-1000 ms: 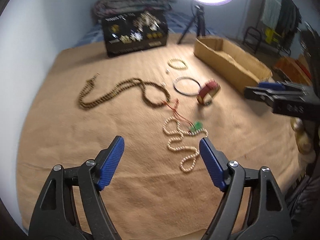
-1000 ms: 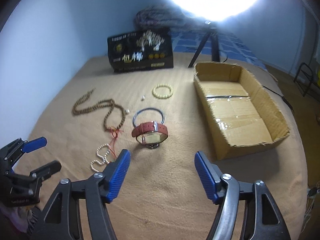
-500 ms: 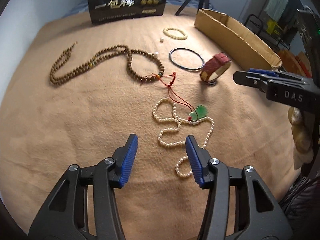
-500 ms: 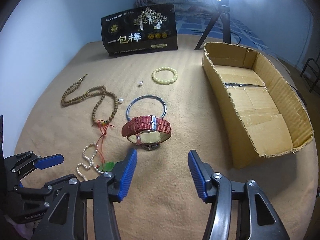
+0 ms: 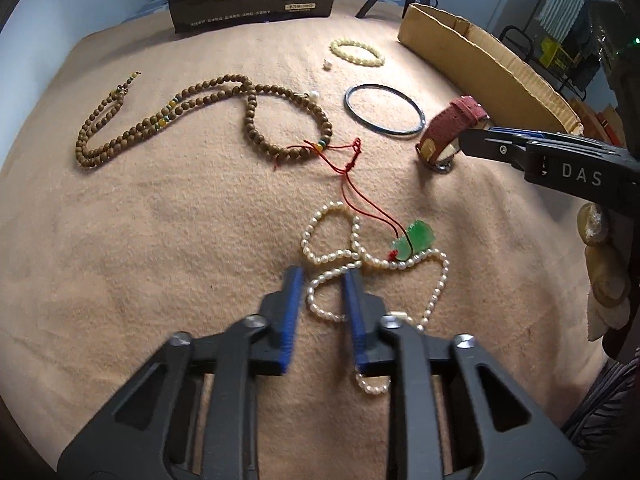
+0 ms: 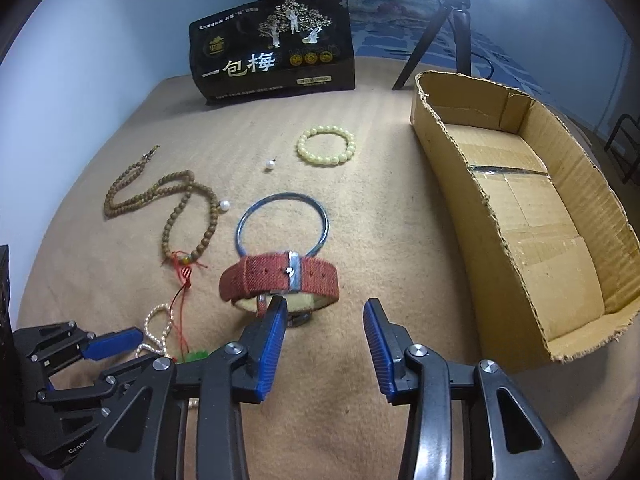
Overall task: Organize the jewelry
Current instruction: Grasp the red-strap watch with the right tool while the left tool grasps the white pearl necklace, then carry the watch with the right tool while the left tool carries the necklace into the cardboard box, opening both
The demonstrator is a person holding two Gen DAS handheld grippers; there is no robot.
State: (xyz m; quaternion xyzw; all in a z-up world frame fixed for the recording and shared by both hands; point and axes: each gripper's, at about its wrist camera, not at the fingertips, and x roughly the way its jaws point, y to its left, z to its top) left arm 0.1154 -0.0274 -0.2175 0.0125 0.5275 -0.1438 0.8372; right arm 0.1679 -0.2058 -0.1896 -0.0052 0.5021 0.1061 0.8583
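A white pearl necklace (image 5: 376, 264) lies tangled on the tan cloth with a green pendant (image 5: 414, 240) on a red cord. My left gripper (image 5: 322, 276) is low over it, jaws narrowed around a loop of pearls but still apart. A red-strapped watch (image 6: 280, 280) stands on its side just beyond my right gripper (image 6: 324, 308), which is open with its left finger at the watch's near edge. A brown bead necklace (image 5: 200, 116), a dark bangle (image 6: 282, 220) and a pale yellow bead bracelet (image 6: 326, 146) lie farther back.
An open cardboard box (image 6: 520, 208) sits to the right. A black printed bag (image 6: 272, 48) stands at the back, with a tripod (image 6: 448, 20) beside it. Two loose pearls (image 6: 270, 165) lie on the cloth. The cloth's front edge is near.
Both grippers have moved forward and down. My left gripper's jaws have narrowed around the pearl necklace. My right gripper has narrowed a little and come up to the watch.
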